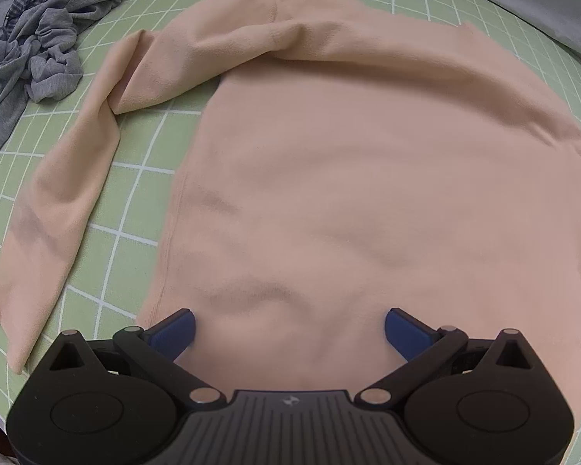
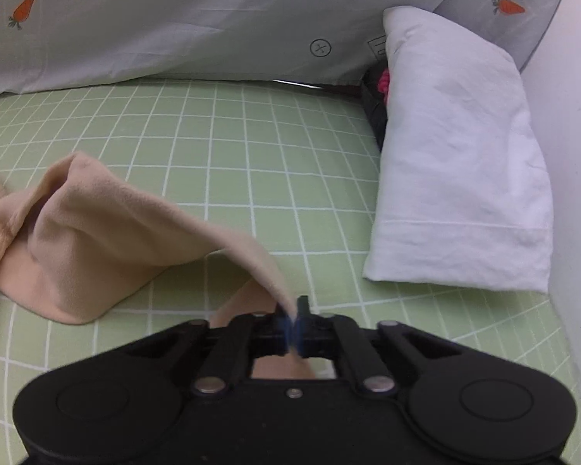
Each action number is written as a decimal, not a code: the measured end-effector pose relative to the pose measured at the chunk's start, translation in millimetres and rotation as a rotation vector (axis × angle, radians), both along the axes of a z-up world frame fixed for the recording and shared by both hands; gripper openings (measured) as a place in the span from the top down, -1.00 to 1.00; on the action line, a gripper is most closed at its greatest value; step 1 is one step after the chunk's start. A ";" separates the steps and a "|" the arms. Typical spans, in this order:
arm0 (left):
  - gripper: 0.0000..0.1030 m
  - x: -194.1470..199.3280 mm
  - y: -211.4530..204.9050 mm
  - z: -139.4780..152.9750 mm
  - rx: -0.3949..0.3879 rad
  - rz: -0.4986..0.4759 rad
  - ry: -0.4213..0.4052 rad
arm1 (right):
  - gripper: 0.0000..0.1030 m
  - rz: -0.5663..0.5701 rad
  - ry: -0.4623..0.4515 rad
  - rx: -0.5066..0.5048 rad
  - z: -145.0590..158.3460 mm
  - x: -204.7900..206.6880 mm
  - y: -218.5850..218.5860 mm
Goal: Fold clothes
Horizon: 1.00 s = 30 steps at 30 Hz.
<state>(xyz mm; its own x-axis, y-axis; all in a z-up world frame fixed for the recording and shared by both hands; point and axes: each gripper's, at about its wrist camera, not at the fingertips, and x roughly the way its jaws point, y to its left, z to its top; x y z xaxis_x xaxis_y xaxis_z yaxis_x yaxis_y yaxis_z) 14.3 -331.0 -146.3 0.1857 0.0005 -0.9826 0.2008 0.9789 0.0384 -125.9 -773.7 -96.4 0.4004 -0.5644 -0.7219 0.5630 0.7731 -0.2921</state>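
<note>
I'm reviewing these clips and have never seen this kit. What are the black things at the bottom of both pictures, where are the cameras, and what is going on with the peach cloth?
Each black shape is a hand-held two-finger gripper; there is no robot arm. A fisheye camera sits on each one, looking forward along its fingers, so straight lines bend.

The left gripper, seen from its own camera, is open, its blue-padded fingers spread over the peach long-sleeved knit top, which lies on the green grid-patterned bed sheet. A crumpled grey garment pile lies at the far left.

The right gripper is shut on the top's peach sleeve, lifting it off the sheet. A white pillow and a pale carrot-print quilt lie beyond.
</note>
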 end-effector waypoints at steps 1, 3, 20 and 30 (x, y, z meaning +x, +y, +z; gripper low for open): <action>-1.00 -0.2 1.1 0.2 -0.003 0.004 0.001 | 0.93 -0.001 -0.022 -0.073 9.9 -4.1 2.5; -1.00 -0.5 3.0 0.6 -0.008 0.013 0.001 | 0.93 0.019 -0.040 -0.223 26.9 -11.5 13.1; -1.00 -1.9 14.1 7.7 -0.021 0.029 0.002 | -0.90 0.013 -0.184 0.196 32.3 -18.8 58.3; -1.00 -0.5 18.7 12.7 -0.032 0.023 -0.012 | -0.84 0.265 -0.197 0.332 15.3 102.7 80.7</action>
<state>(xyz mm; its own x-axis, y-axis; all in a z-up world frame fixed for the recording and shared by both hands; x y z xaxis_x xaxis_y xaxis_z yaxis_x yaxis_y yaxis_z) 13.8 -312.3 -133.5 0.1977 -0.0267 -0.9799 0.1776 0.9841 0.0090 -23.2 -693.0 -81.1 0.6476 -0.1755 -0.7414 0.3532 0.9314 0.0880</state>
